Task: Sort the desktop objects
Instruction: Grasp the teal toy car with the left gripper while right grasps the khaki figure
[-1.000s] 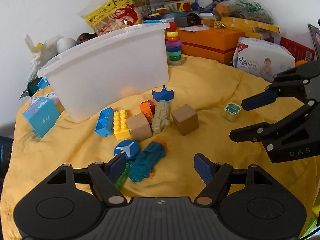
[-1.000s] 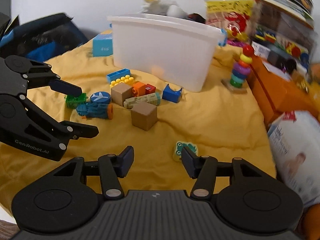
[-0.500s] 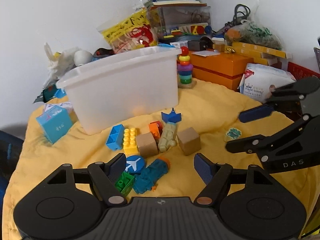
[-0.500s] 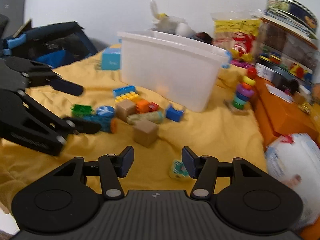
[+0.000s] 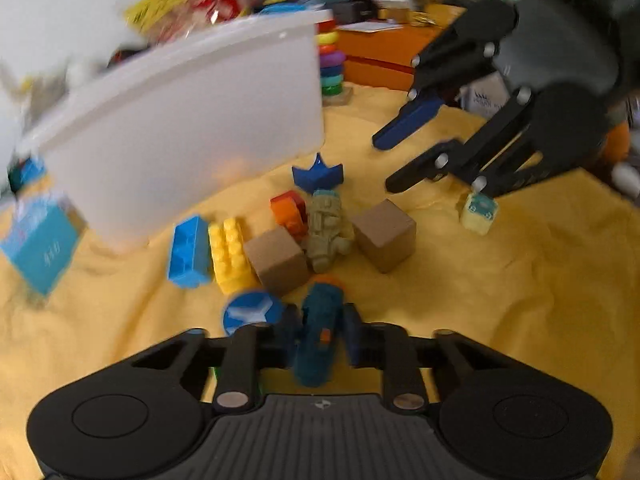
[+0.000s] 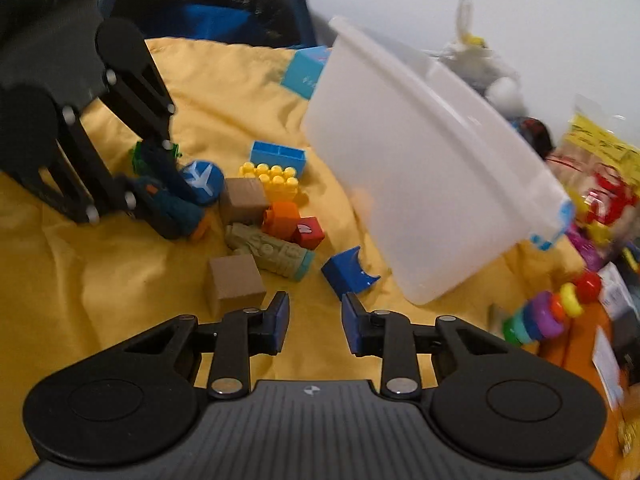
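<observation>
My left gripper (image 5: 320,334) is shut on a dark teal toy figure with an orange end (image 5: 324,308), low on the yellow cloth (image 5: 500,320). The right wrist view shows the same grasp at far left, on the teal toy (image 6: 176,216). My right gripper (image 6: 314,320) is open, its fingers fairly close together with nothing between them. It hovers near a blue boat-shaped block (image 6: 348,272) and a wooden cube (image 6: 234,284). In the left wrist view the right gripper (image 5: 384,164) hangs above a pale frog block (image 5: 478,210). A white bin (image 5: 192,120) stands behind the pile.
Beside the teal toy lie a blue plane disc (image 5: 250,312), a yellow brick (image 5: 232,254), a blue brick (image 5: 190,252), a second wooden cube (image 5: 276,266), an orange-red block (image 5: 288,208) and a beige figure (image 5: 328,228). A ring stacker (image 5: 330,64), an orange box (image 5: 384,56) and a teal box (image 5: 40,244) border the cloth.
My left gripper came down and shut on the teal toy. My right gripper swung in towards the pile and its fingers drew closer together.
</observation>
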Action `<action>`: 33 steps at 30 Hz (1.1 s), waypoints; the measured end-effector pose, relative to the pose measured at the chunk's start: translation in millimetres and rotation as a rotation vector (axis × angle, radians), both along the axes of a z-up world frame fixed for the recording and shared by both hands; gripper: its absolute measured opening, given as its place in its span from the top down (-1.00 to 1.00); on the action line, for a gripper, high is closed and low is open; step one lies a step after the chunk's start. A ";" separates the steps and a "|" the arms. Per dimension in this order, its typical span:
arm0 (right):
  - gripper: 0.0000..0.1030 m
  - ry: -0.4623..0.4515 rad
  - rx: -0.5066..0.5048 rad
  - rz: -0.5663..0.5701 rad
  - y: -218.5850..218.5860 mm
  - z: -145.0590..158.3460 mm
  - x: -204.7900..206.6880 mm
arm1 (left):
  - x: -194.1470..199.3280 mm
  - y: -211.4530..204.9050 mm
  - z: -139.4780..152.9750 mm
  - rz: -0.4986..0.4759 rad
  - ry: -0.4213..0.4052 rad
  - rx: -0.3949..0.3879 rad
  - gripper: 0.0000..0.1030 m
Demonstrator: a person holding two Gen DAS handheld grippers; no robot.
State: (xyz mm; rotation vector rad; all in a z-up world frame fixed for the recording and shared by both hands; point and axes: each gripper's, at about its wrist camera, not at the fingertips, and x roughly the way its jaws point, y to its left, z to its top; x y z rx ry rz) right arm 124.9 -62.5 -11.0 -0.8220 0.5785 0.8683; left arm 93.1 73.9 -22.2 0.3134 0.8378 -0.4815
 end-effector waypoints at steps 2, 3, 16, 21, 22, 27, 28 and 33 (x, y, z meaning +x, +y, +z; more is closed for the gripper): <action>0.38 -0.007 -0.045 0.078 4.6 -7.8 6.4 | -7.1 8.4 3.8 0.048 0.035 -0.043 0.52; 0.39 0.000 -0.073 0.125 7.7 -12.2 10.7 | -13.3 11.2 4.4 0.068 0.054 -0.055 0.52; 0.19 0.103 -0.105 0.426 46.3 -16.0 41.9 | -56.6 26.4 1.3 0.259 0.159 -0.189 0.52; 0.00 0.005 -0.198 0.520 61.2 -16.8 26.6 | -50.1 23.2 -3.4 0.256 0.153 -0.182 0.51; -0.01 -0.005 -0.217 0.530 65.5 -17.8 26.0 | -48.2 23.0 -5.0 0.253 0.154 -0.179 0.51; -0.27 0.003 -0.248 0.514 78.3 -15.7 32.6 | -45.8 20.3 -4.7 0.244 0.152 -0.158 0.50; -0.19 0.012 -0.252 0.515 78.7 -15.7 32.3 | -45.4 20.0 -5.1 0.242 0.151 -0.155 0.50; 0.17 0.156 -0.238 0.442 77.8 -11.6 41.4 | -44.6 21.7 -5.7 0.261 0.147 -0.173 0.48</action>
